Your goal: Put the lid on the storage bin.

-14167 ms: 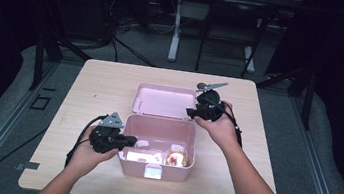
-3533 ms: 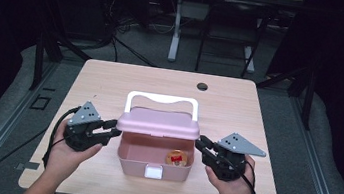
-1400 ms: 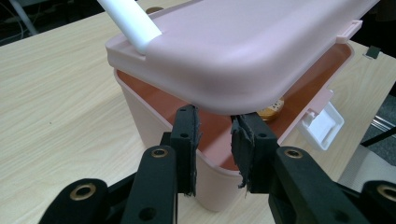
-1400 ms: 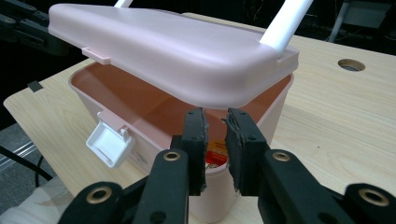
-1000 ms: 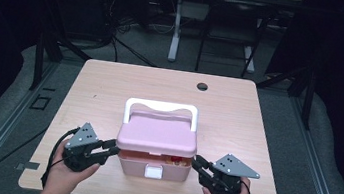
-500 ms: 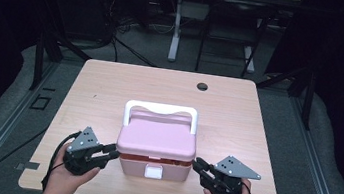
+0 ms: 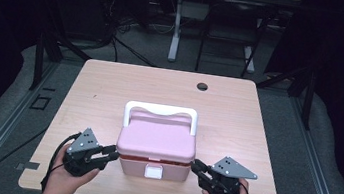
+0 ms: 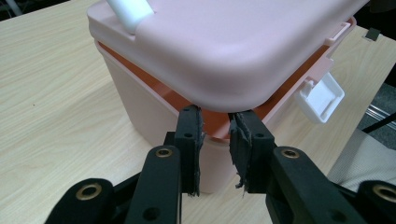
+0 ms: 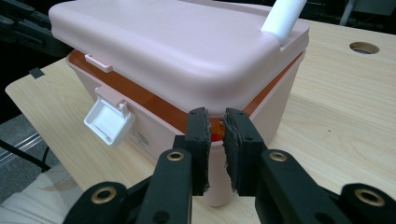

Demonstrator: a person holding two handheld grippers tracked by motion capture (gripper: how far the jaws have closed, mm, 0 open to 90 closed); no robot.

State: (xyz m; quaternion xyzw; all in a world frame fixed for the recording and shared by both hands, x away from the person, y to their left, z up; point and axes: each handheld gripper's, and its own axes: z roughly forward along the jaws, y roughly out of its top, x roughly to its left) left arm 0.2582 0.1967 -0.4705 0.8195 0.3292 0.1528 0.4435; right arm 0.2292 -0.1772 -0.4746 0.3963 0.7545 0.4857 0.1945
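One pink plastic lidded box [image 7: 156, 148], one white carry handle [image 7: 161, 110], one white front latch [image 7: 152, 171]; two black two-jaw tools: left [image 7: 111, 154], right [image 7: 197, 167]; one light wooden tabletop [image 7: 237, 121], one round cable hole [image 7: 202, 87]

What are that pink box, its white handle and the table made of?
The box looks like moulded plastic with a smooth matt finish: rounded corners, even pink colour, soft highlights. Its handle seems glossier white plastic, as does the latch. The table shows pale wood grain, though it may be a laminate print on board; the flat, even sheen leaves that open.
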